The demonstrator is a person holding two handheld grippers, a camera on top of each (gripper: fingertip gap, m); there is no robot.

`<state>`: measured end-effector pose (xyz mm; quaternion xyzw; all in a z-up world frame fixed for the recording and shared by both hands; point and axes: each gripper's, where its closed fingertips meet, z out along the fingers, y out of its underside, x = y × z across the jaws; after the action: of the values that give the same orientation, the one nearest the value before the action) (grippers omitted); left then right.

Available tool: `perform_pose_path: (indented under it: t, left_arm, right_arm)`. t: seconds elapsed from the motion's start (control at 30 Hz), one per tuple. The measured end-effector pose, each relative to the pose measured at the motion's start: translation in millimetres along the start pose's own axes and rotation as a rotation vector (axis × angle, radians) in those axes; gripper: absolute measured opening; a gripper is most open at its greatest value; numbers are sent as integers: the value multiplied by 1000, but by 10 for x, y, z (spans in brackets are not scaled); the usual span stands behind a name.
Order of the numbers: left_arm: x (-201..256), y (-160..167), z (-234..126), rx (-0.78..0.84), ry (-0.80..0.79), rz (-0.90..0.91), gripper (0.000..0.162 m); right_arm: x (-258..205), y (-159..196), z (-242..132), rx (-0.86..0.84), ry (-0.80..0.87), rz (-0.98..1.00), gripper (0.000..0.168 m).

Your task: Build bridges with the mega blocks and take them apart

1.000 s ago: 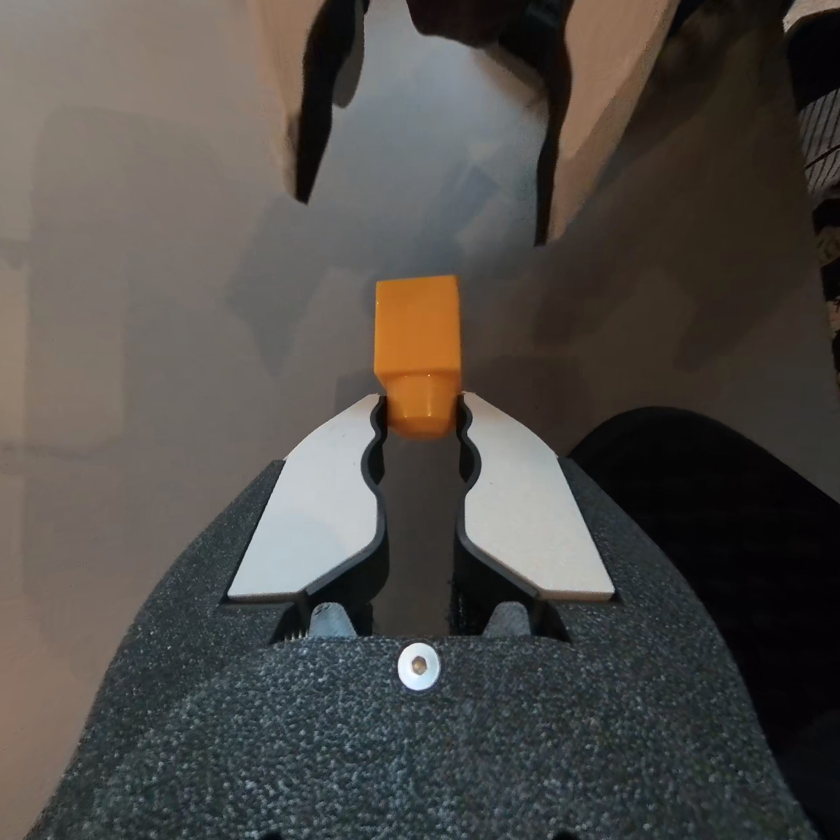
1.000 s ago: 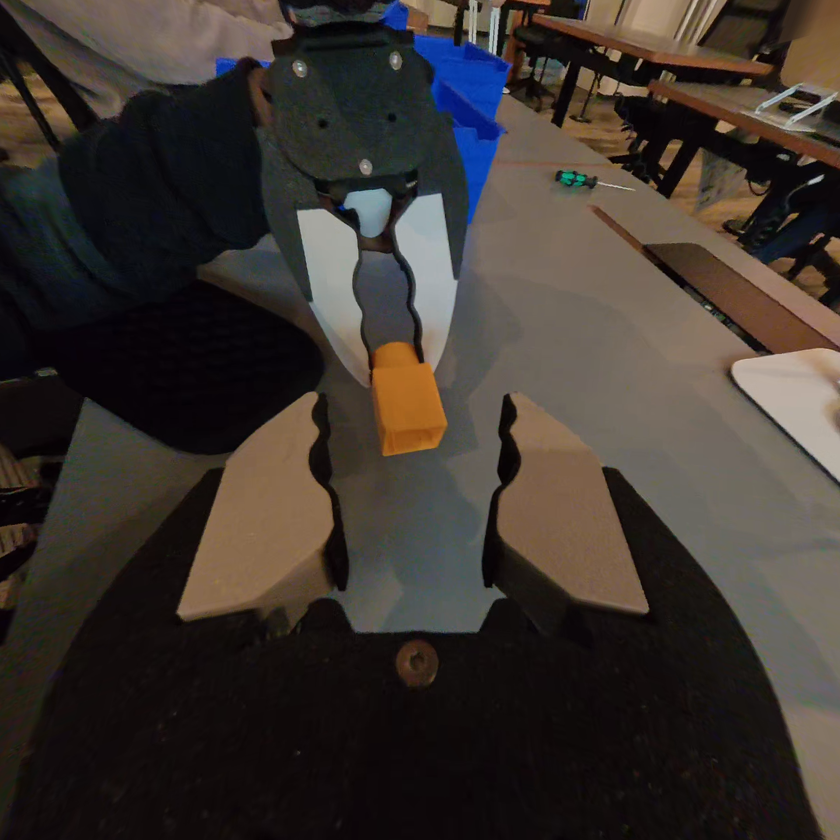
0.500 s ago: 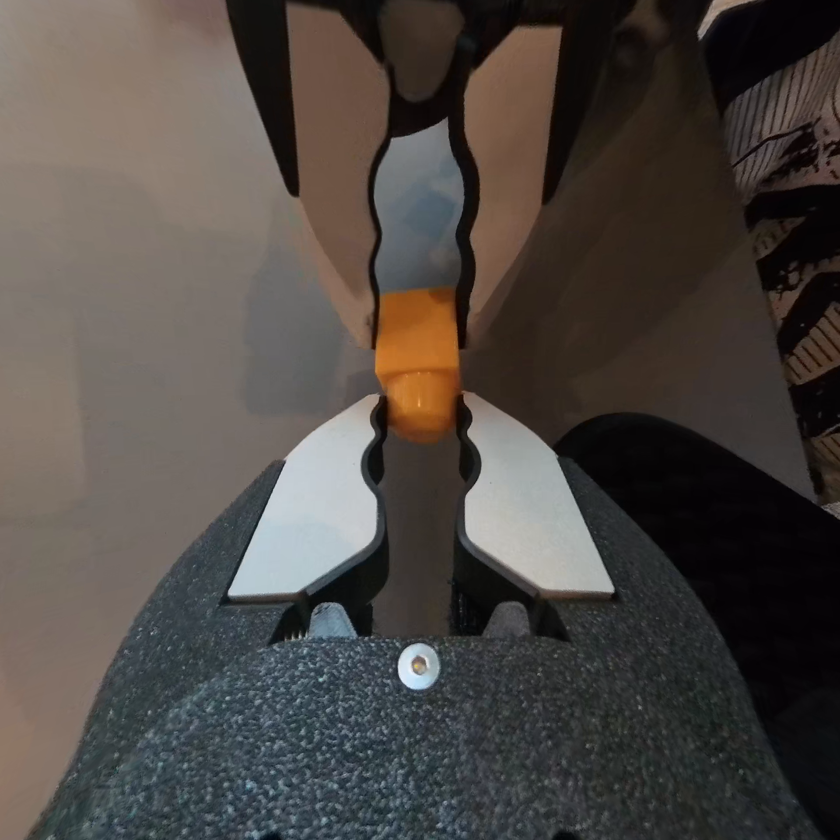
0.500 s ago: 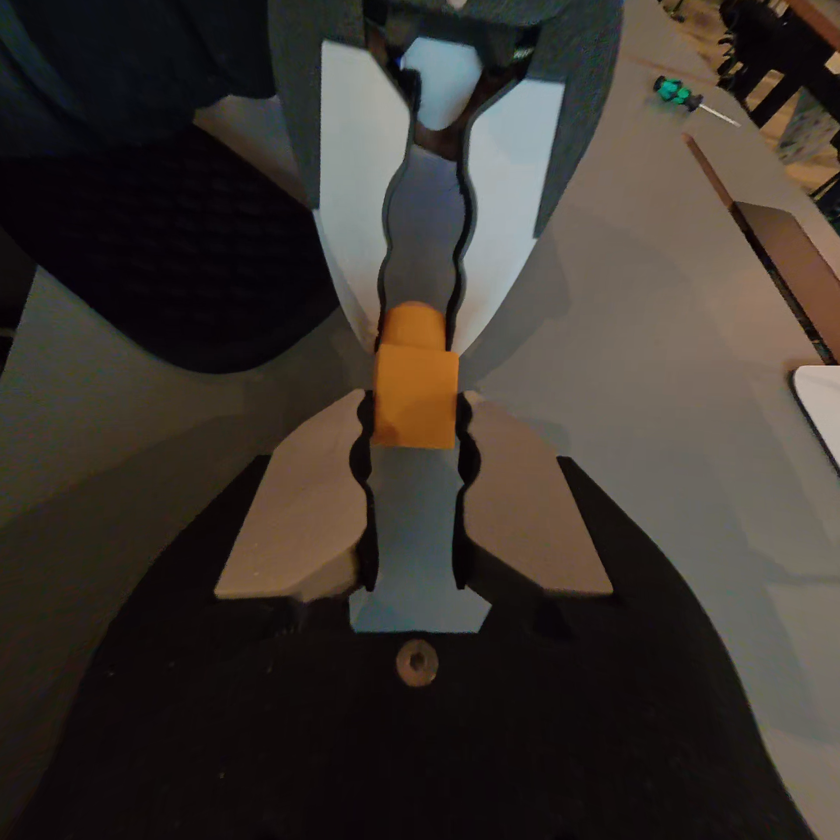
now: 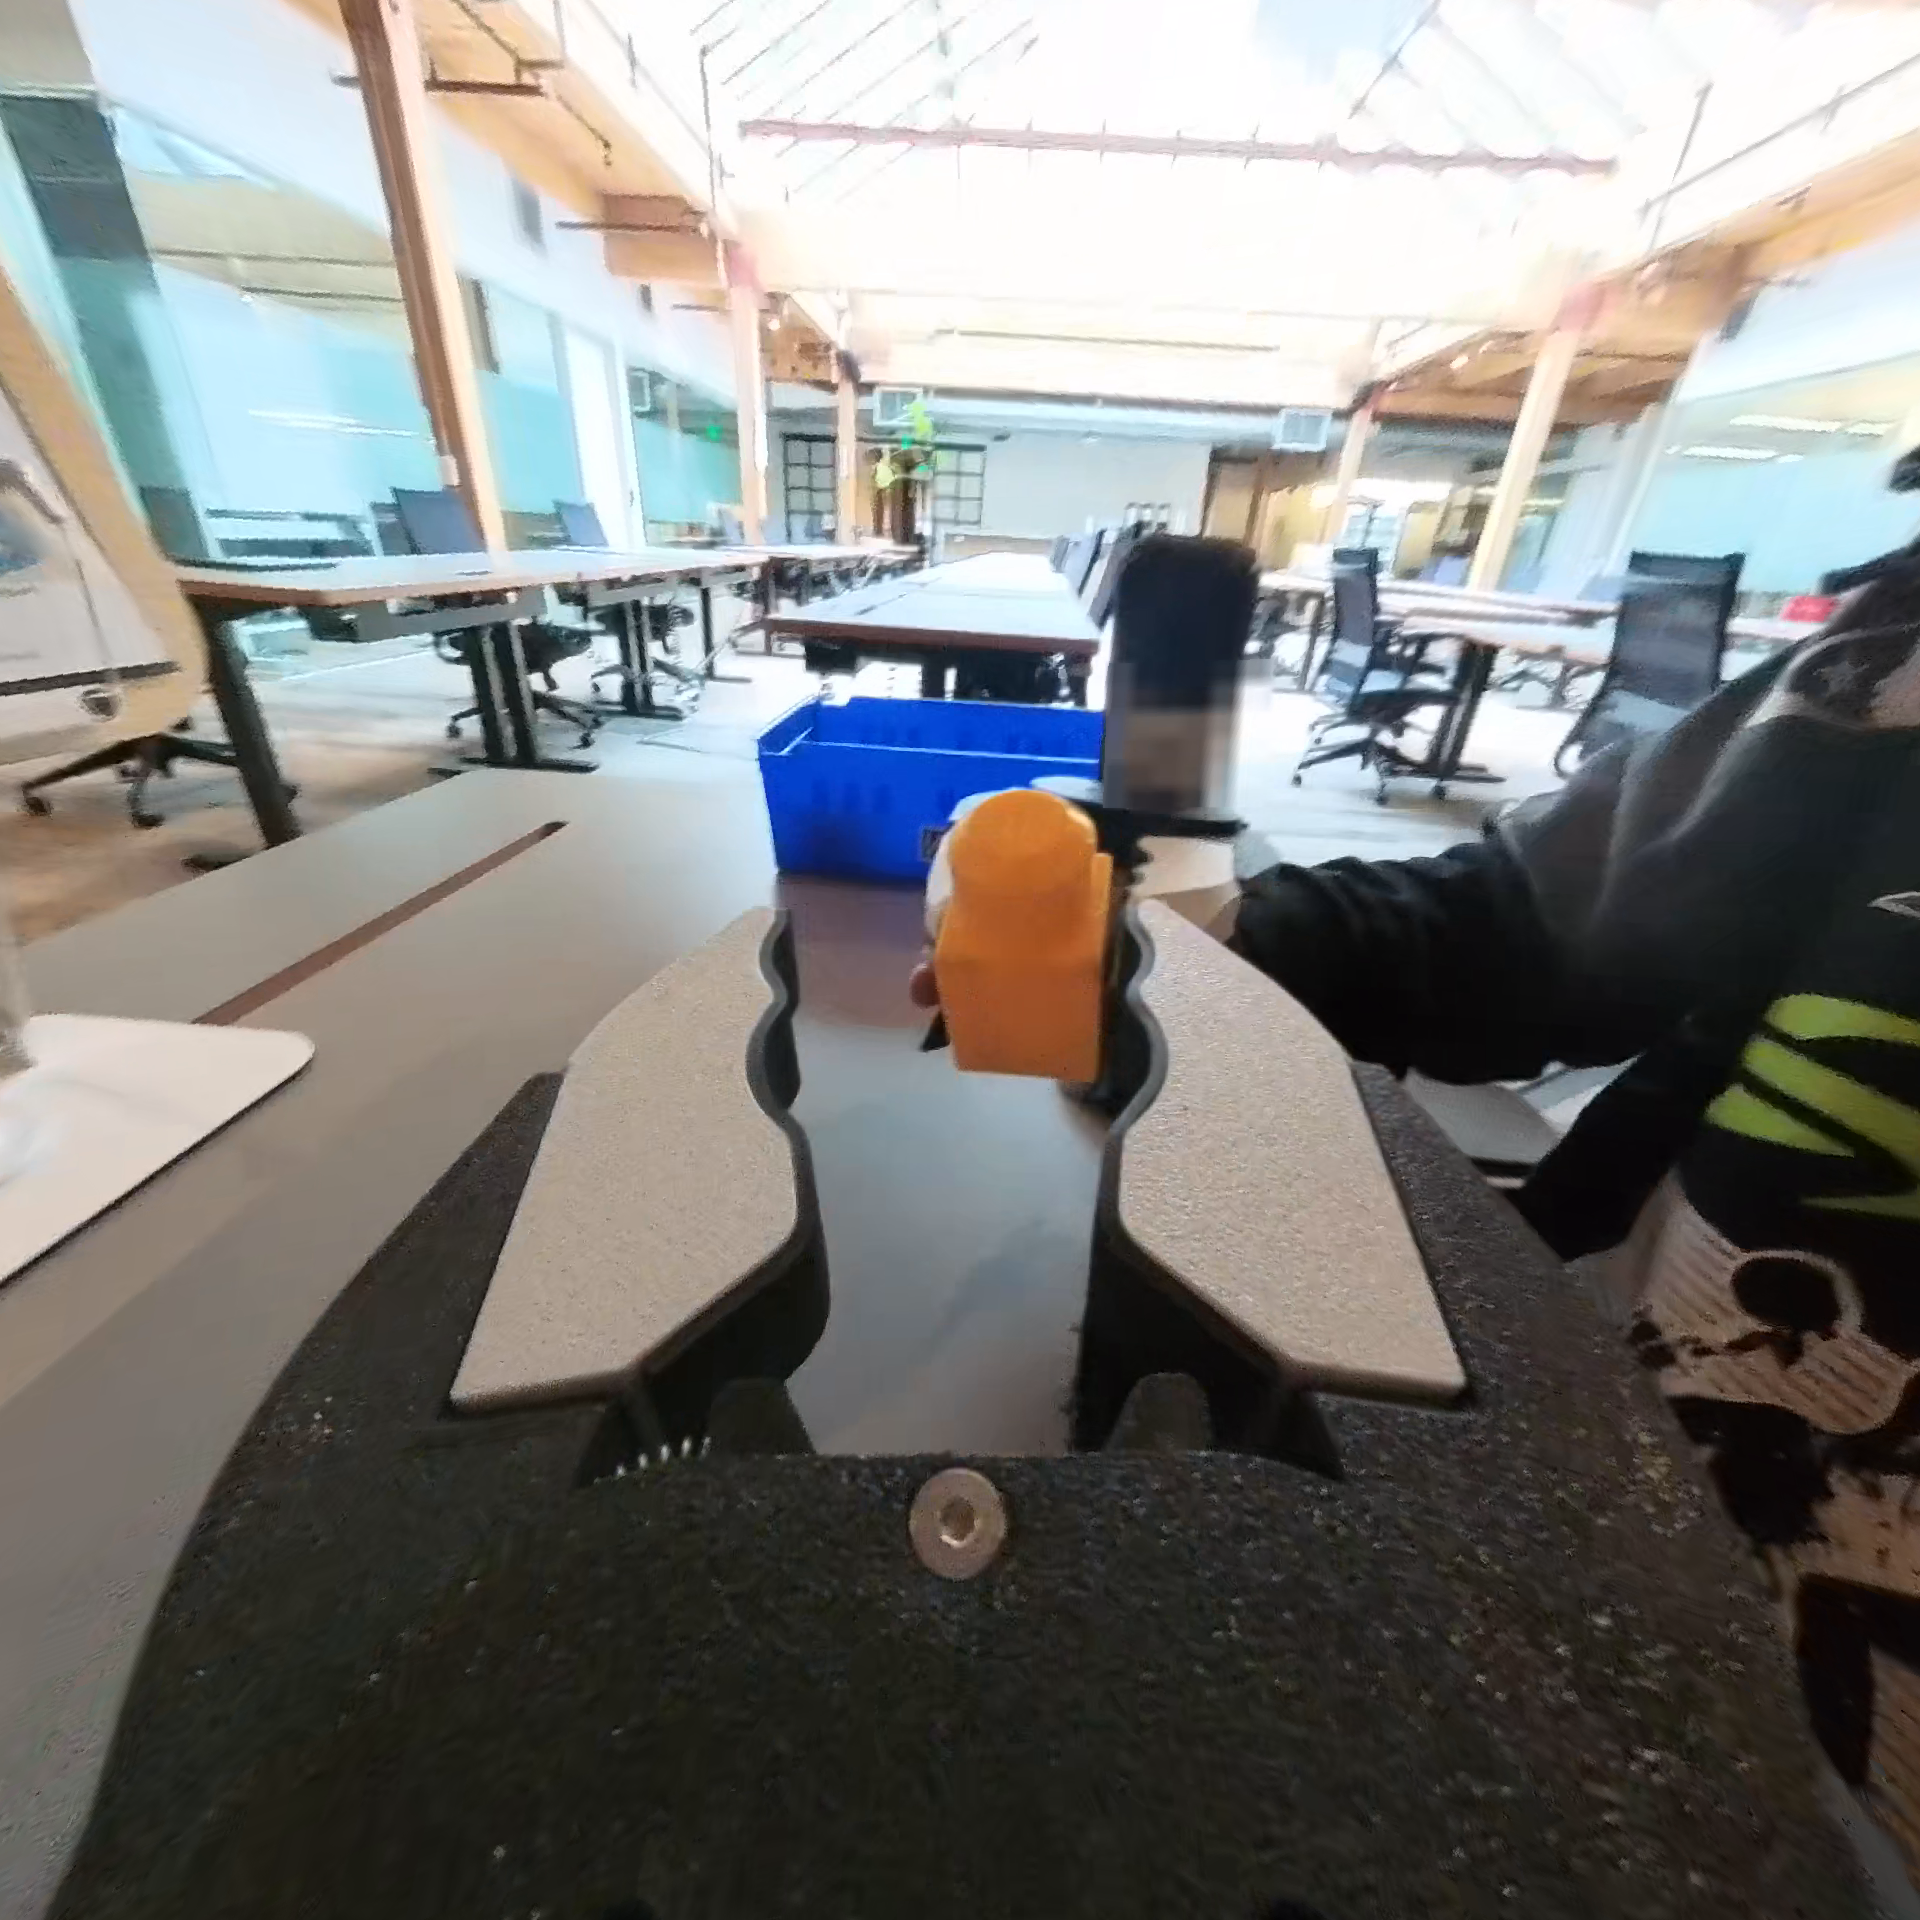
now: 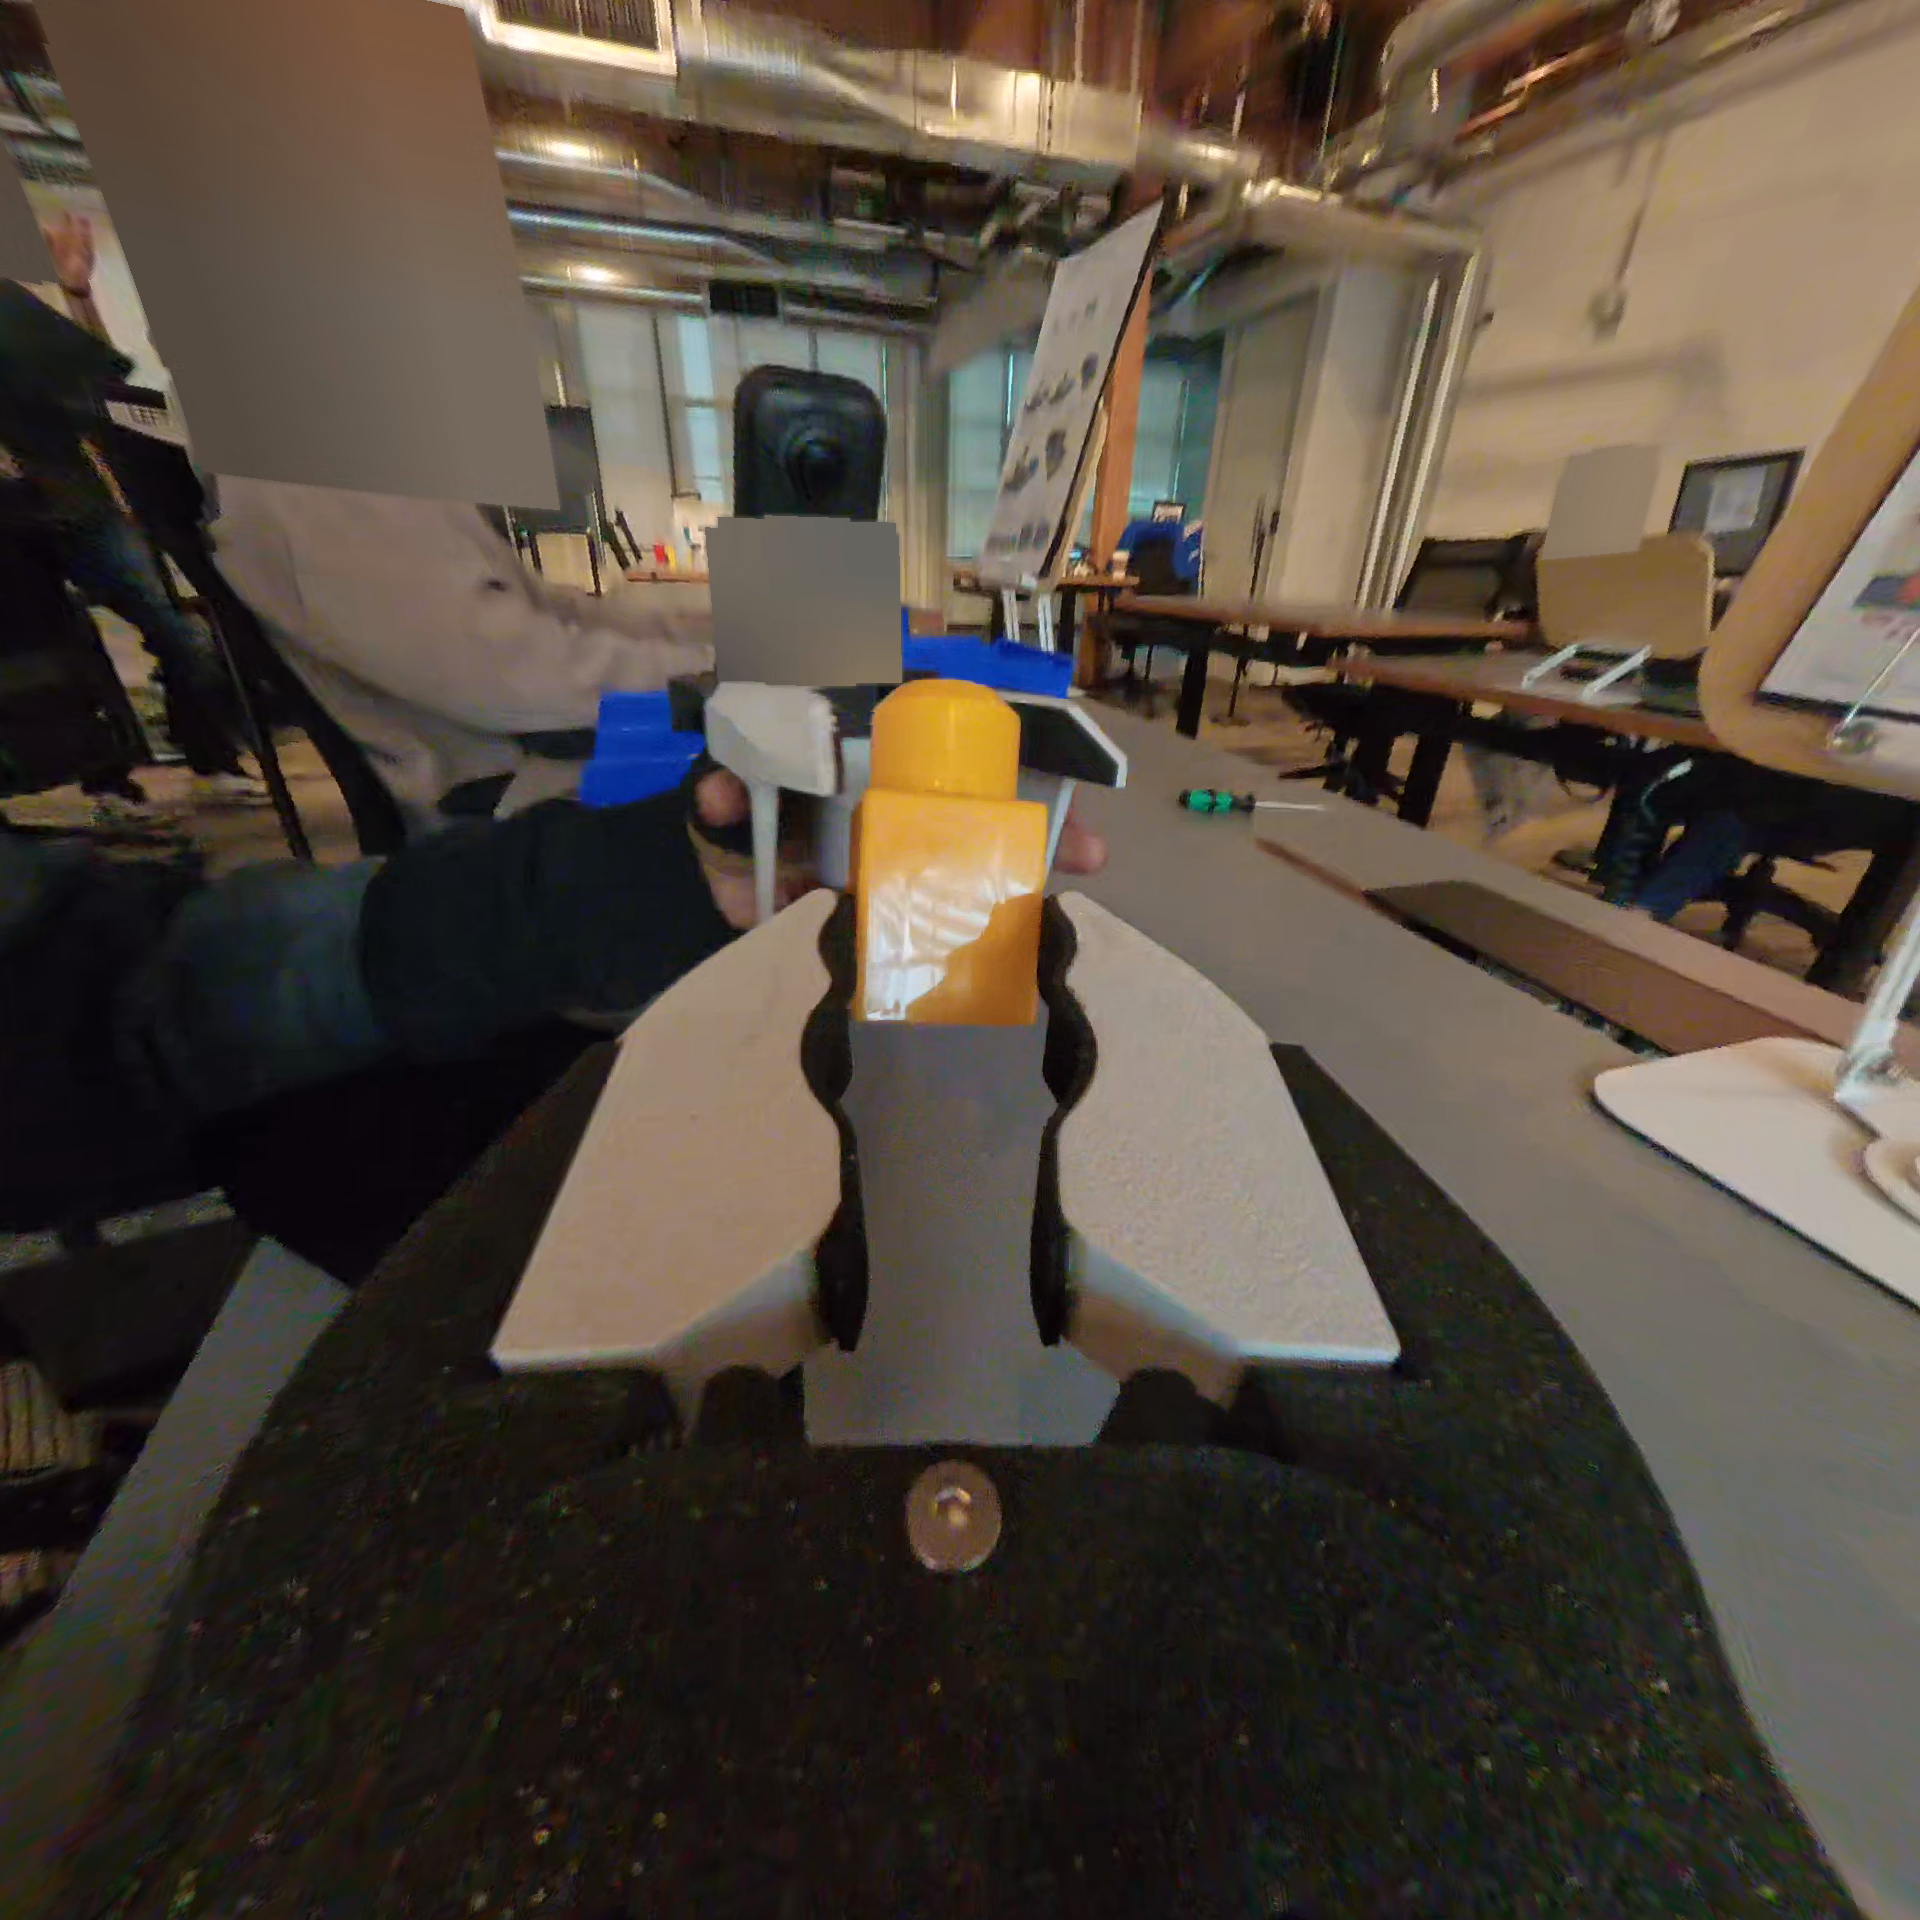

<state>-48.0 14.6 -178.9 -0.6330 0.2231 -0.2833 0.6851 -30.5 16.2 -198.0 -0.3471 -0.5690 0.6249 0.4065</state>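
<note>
An orange mega block [image 6: 945,904] stands upright, stud up, between the pads of my right gripper [image 6: 945,914]. Both pads press its sides and hold it above the grey table [image 6: 1351,1039]. My left gripper [image 5: 956,925] is open. In the left wrist view the block [image 5: 1023,935] sits close to my right finger [image 5: 1226,1091], and my left finger [image 5: 686,1091] stands well apart from it. In the right wrist view the left gripper's spread fingers [image 6: 774,743] show just behind the block's stud.
A blue bin [image 5: 914,769] stands on the table behind the block. A white flat base lies at the table's side [image 5: 125,1112] [image 6: 1766,1143]. A green screwdriver [image 6: 1216,800] lies farther back. Gloved hands [image 6: 540,914] hold both grippers. Desks and chairs fill the room. Left and right tips are no more than a few centimetres apart.
My right gripper shut on the block's body while the left still held its stud. The left gripper then opened and let go. Both views swung up from the table to the room.
</note>
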Motion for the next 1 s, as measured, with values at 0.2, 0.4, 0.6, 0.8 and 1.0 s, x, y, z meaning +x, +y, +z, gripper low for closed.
perform_pose_path:
  t: [0.2, 0.4, 0.6, 0.8, 1.0]
  left_arm:
    - [219, -17, 171, 36, 115, -65, 55]
    - [213, -117, 140, 117, 143, -146, 45]
    - [239, -102, 160, 101, 151, -144, 41]
    - [241, -94, 174, 95, 149, -141, 29]
    - [153, -26, 156, 8, 62, -31, 28]
  right_arm:
    - [-21, -23, -19, 34, -14, -4, 33]
    - [-44, -41, -23, 55, -32, 14, 33]
    - [-57, -61, -19, 68, -40, 21, 33]
    - [-79, -56, -9, 67, -52, 19, 33]
    - [-36, 51, 15, -4, -51, 75, 41]
